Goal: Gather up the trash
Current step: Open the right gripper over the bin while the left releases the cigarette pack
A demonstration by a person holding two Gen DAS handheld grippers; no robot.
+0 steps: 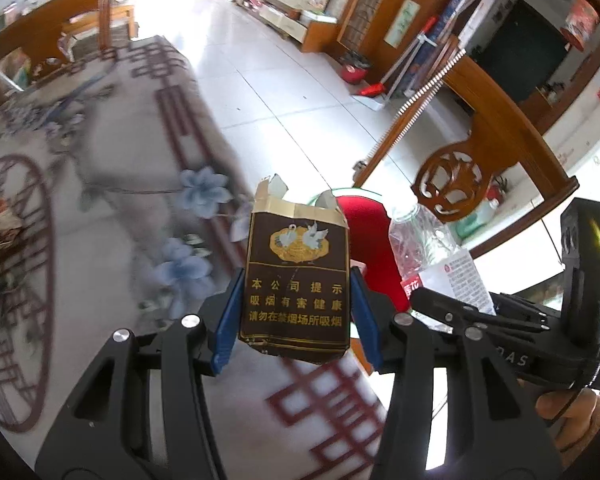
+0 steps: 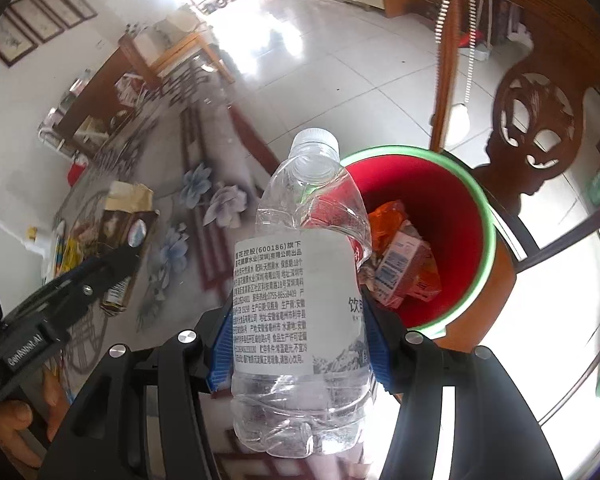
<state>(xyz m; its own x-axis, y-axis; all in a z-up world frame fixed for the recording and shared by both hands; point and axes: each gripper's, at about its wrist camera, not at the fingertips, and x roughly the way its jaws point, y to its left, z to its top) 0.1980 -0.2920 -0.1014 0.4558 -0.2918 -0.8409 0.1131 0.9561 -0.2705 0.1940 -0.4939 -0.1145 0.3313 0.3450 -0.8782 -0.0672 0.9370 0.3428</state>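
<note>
A brown cigarette pack (image 1: pixel 296 280), its torn top flaps splayed and gold characters printed under a two-swan emblem, is clamped between the blue pads of the left gripper (image 1: pixel 296 312). It stands upright in the left wrist view, long axis from 6 to 12 o'clock, torn end at 12, above the patterned tablecloth (image 1: pixel 112 184).

A clear plastic bottle (image 2: pixel 304 280), dented, white-capped and wrapped in a white printed label, is gripped at the label by the right gripper (image 2: pixel 300 340). Its long axis runs from 6 to 12 o'clock, cap at 12.

The red bin (image 2: pixel 460 216) with a green rim is seen at 2 o'clock from the bottle, just beside it, with orange wrappers (image 2: pixel 404 264) lying inside.
</note>
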